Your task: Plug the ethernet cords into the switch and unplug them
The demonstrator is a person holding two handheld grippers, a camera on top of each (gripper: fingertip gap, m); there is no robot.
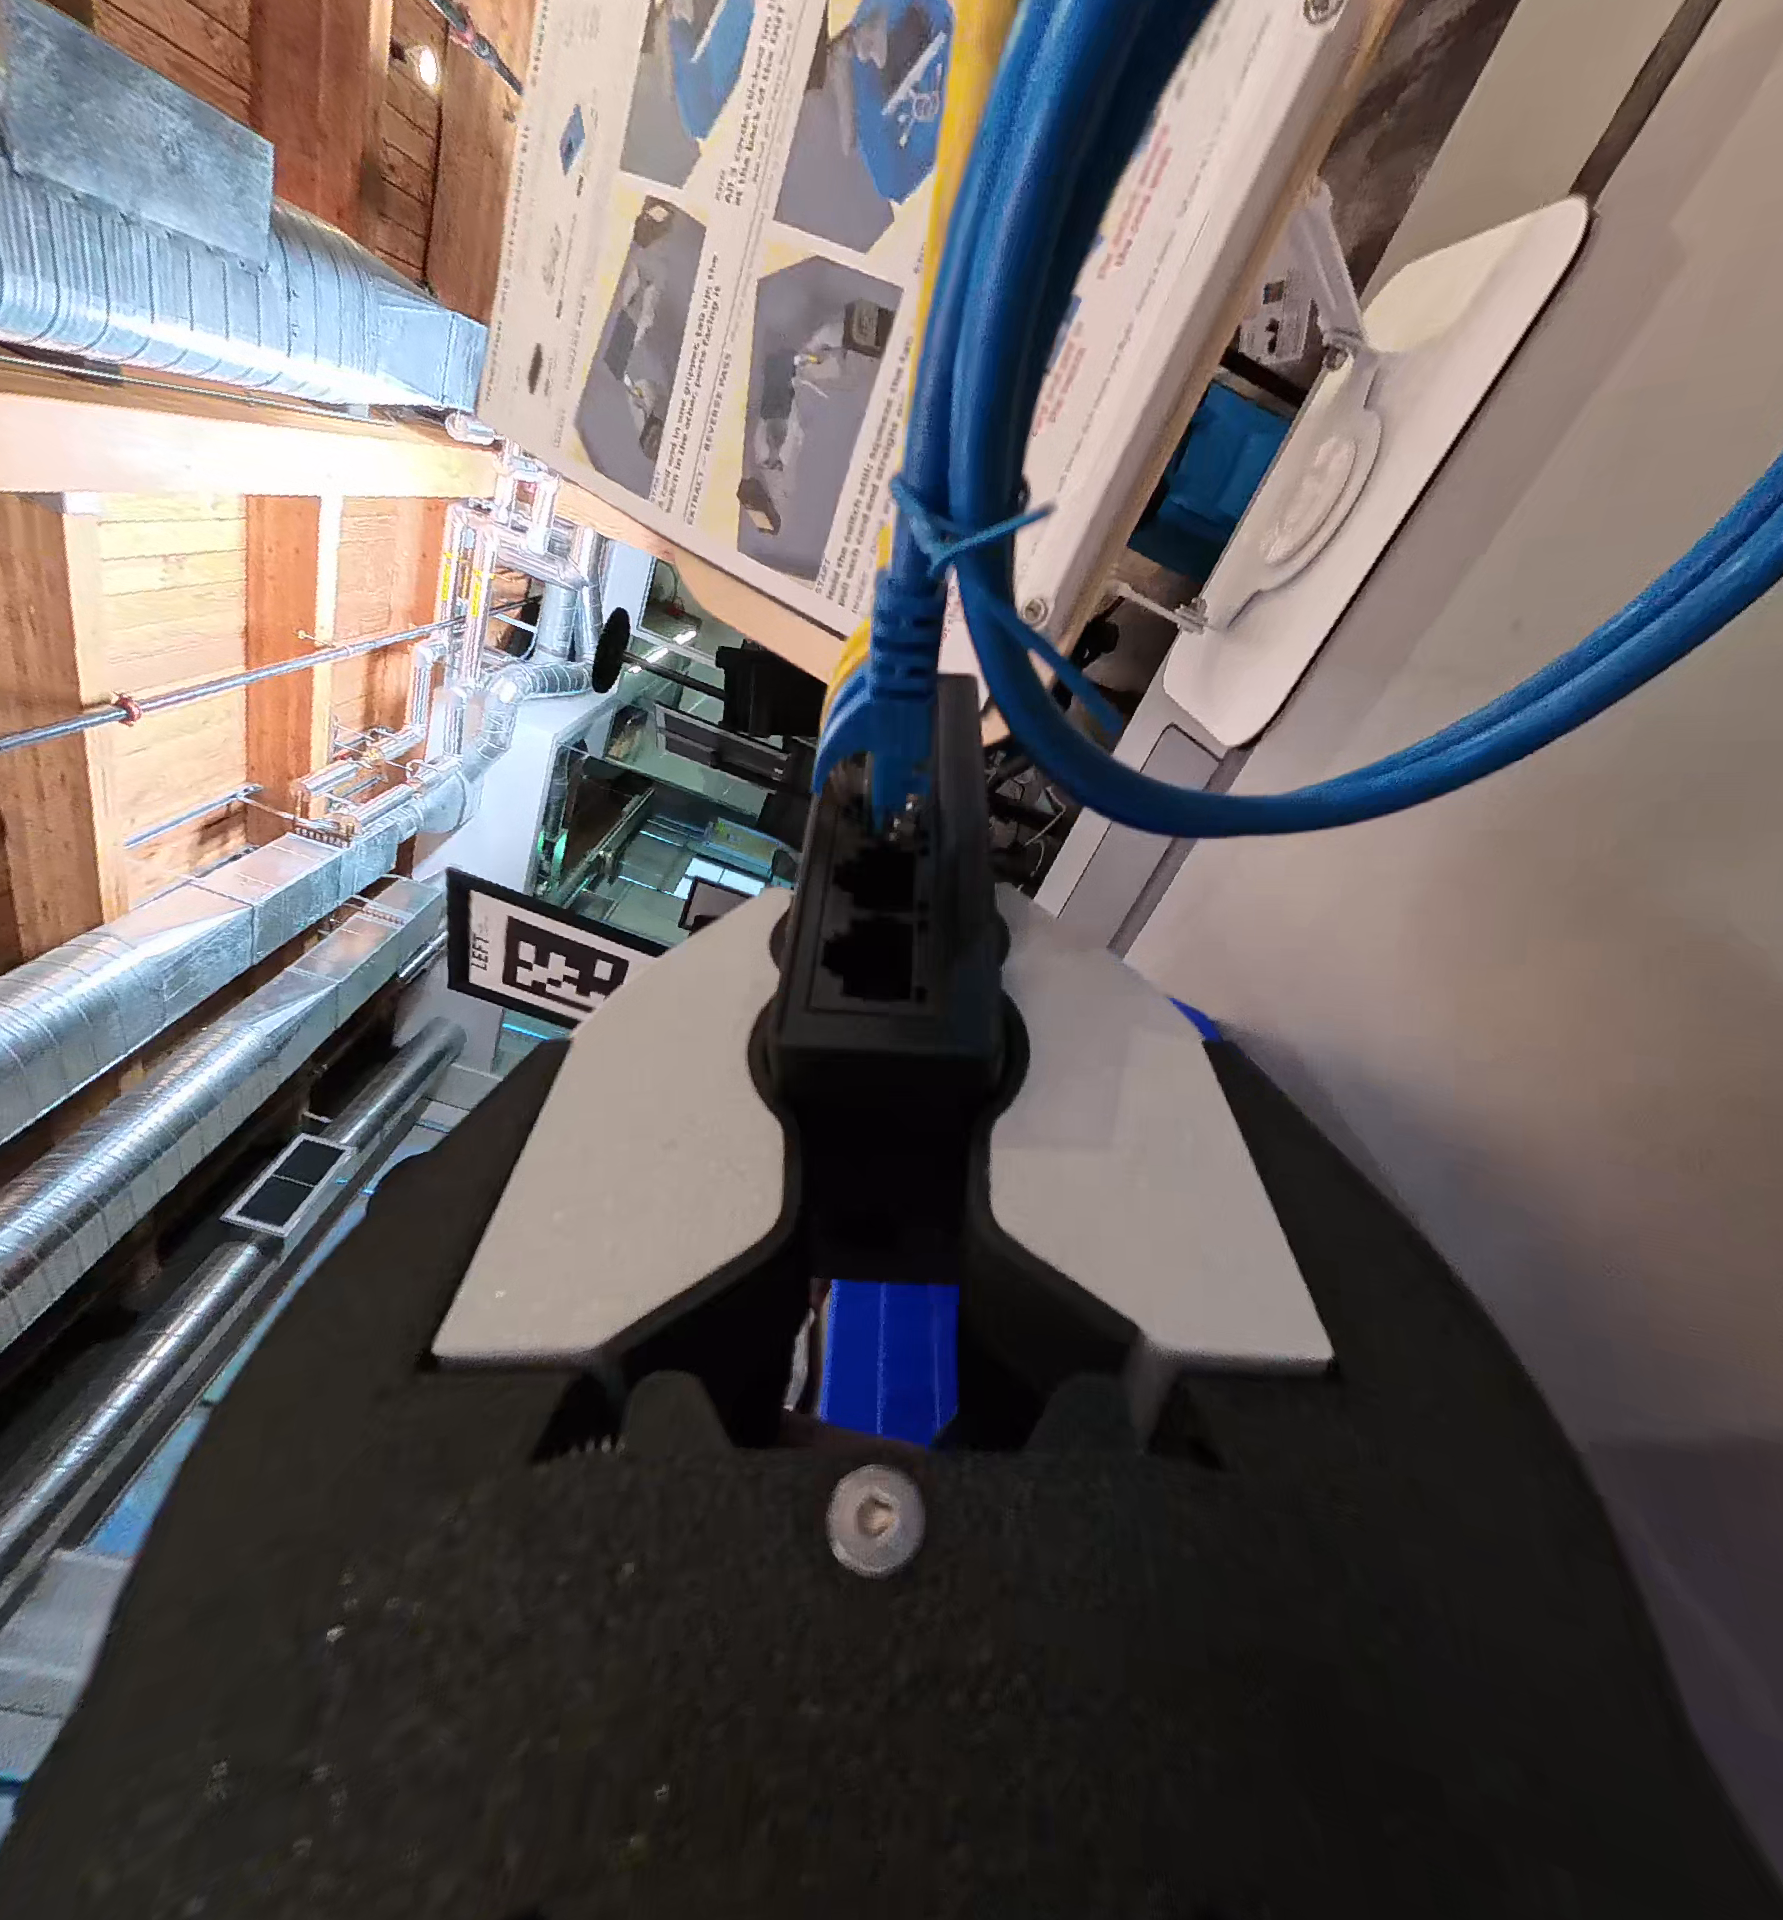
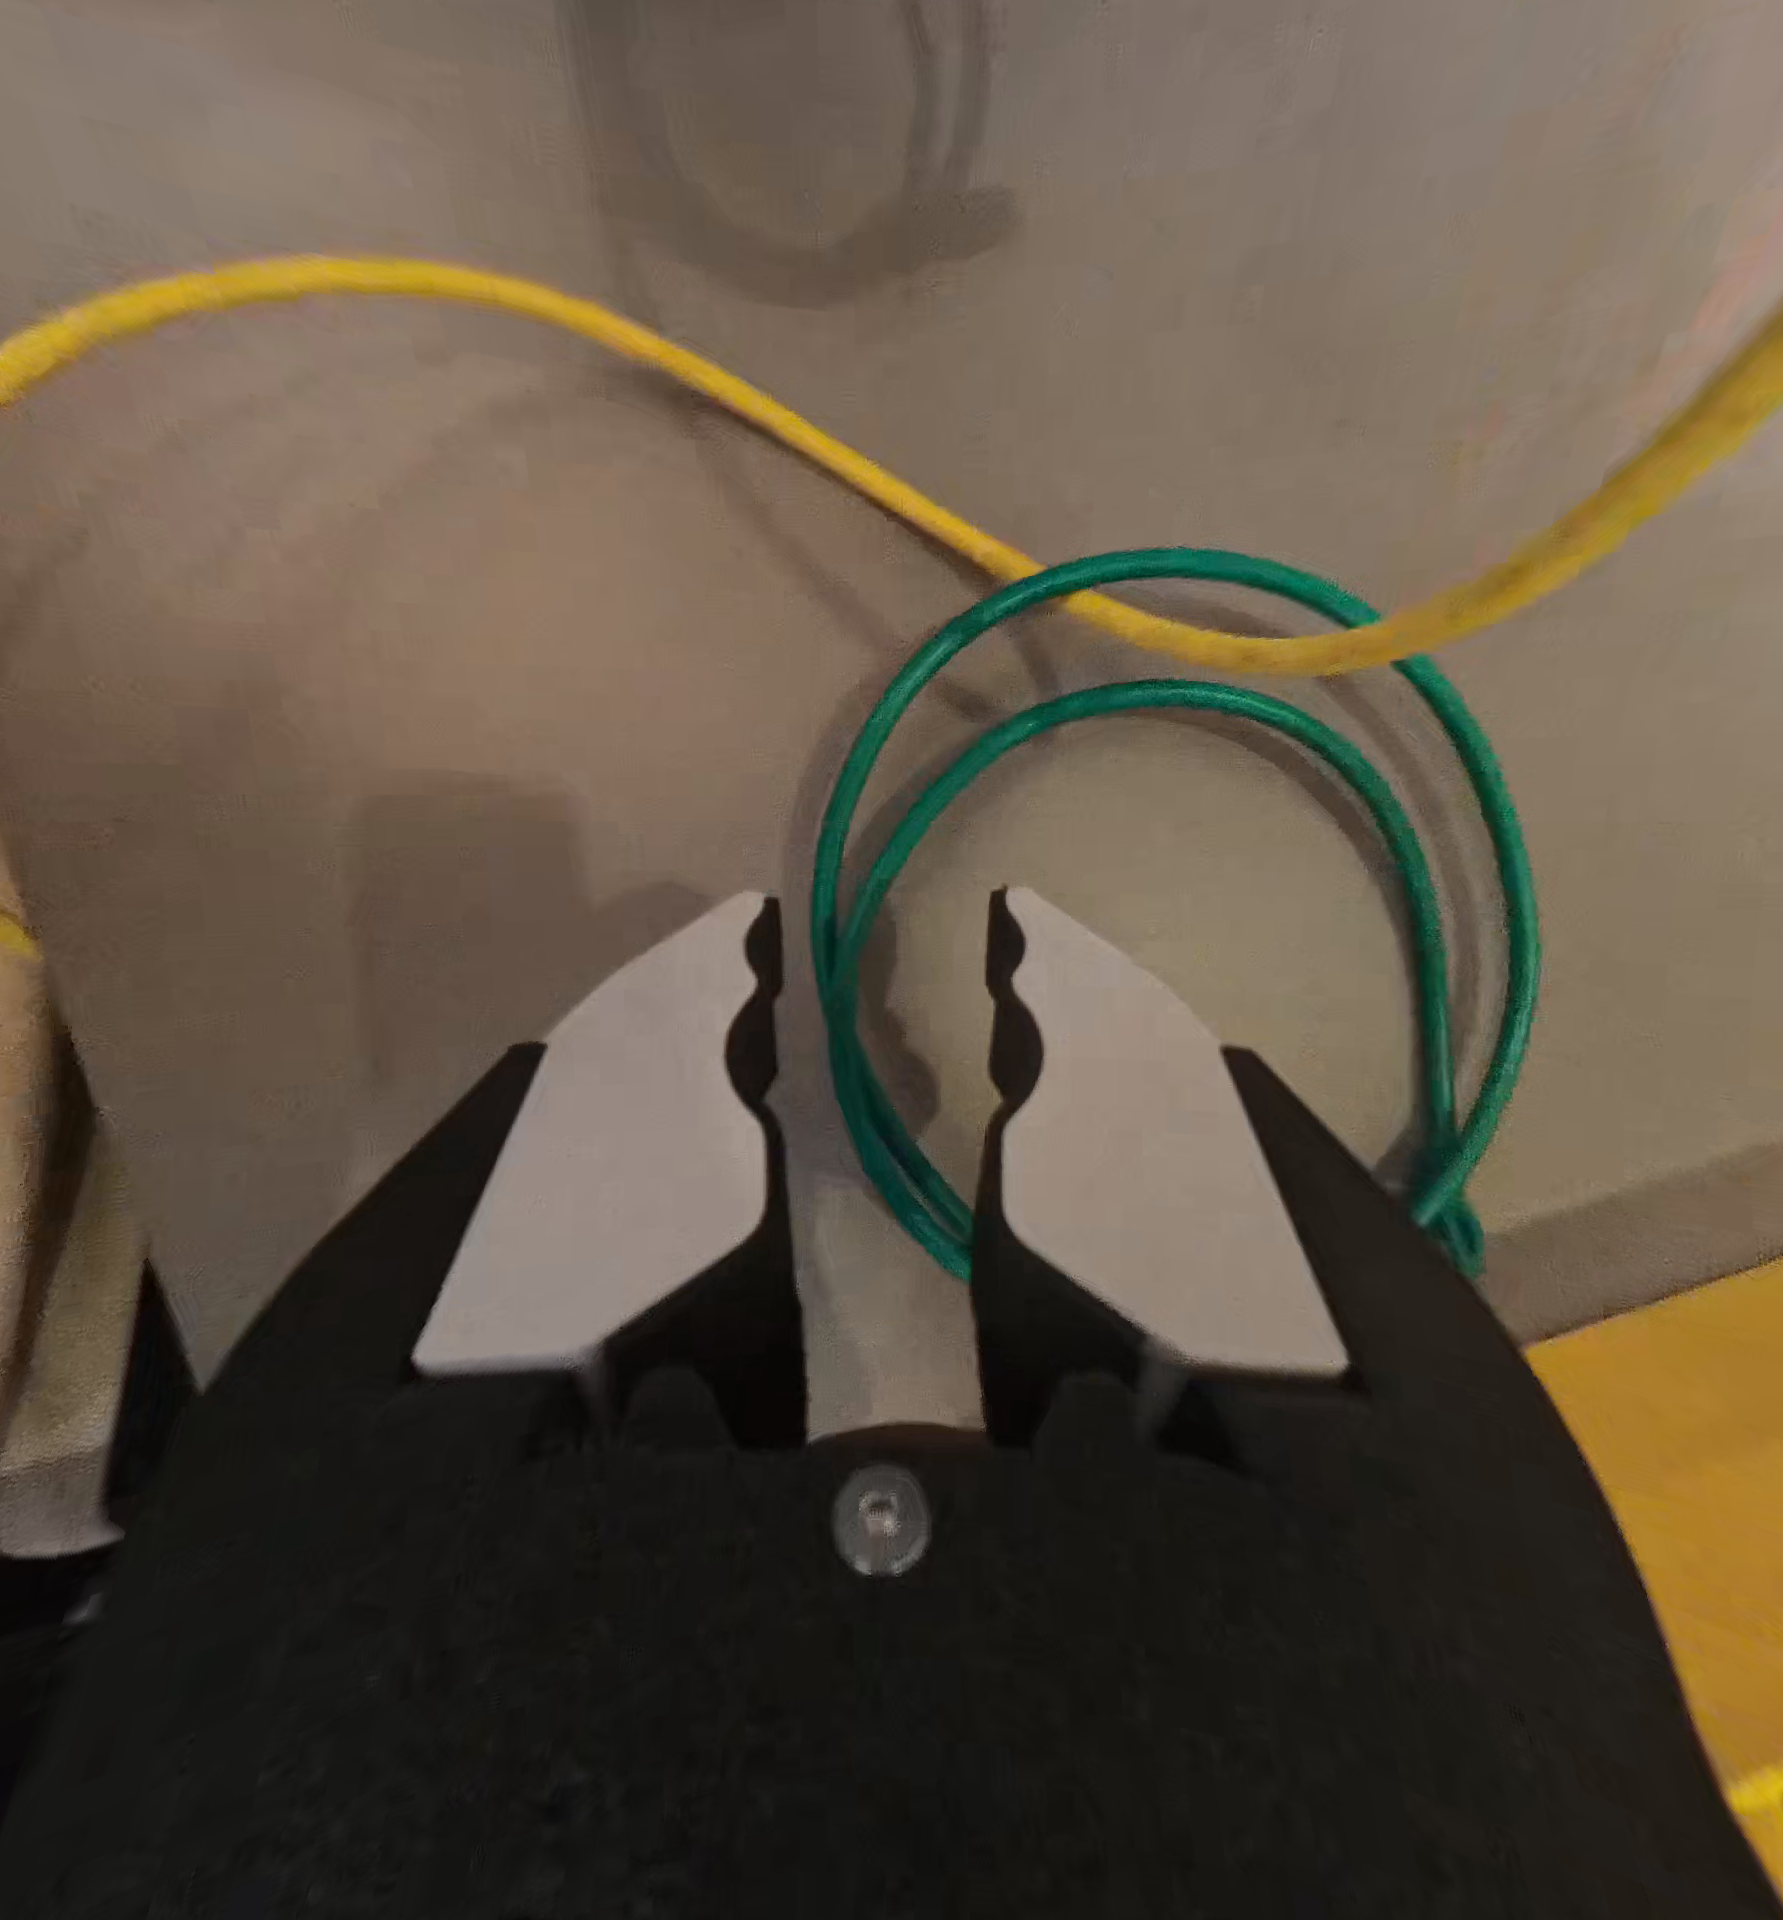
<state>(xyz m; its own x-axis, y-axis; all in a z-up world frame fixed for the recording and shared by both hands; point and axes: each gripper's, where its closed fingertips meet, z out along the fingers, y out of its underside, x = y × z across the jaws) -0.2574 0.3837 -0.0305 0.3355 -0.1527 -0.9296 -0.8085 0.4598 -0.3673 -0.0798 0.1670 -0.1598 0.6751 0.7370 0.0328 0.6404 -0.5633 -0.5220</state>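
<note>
In the left wrist view, my left gripper (image 1: 892,935) is shut on a small black switch (image 1: 887,1039) and holds it off the table, its ports facing the camera. A blue ethernet cord (image 1: 1386,790) is plugged by its blue connector (image 1: 902,665) into a far port. Two nearer ports stand empty. A bit of yellow cord (image 1: 851,665) shows behind the connector. In the right wrist view, my right gripper (image 2: 882,904) is open and empty above a coiled green cord (image 2: 1178,558), whose loops run between its fingers. A yellow cord (image 2: 658,353) crosses over the green coil.
The cords lie on a grey table (image 2: 347,623) with a yellow-orange surface (image 2: 1697,1455) at its near right edge. A picture poster (image 1: 741,312) and a white base plate (image 1: 1386,416) stand behind the switch. Metal ducts (image 1: 139,260) and a black-and-white marker tag (image 1: 554,966) are on the left.
</note>
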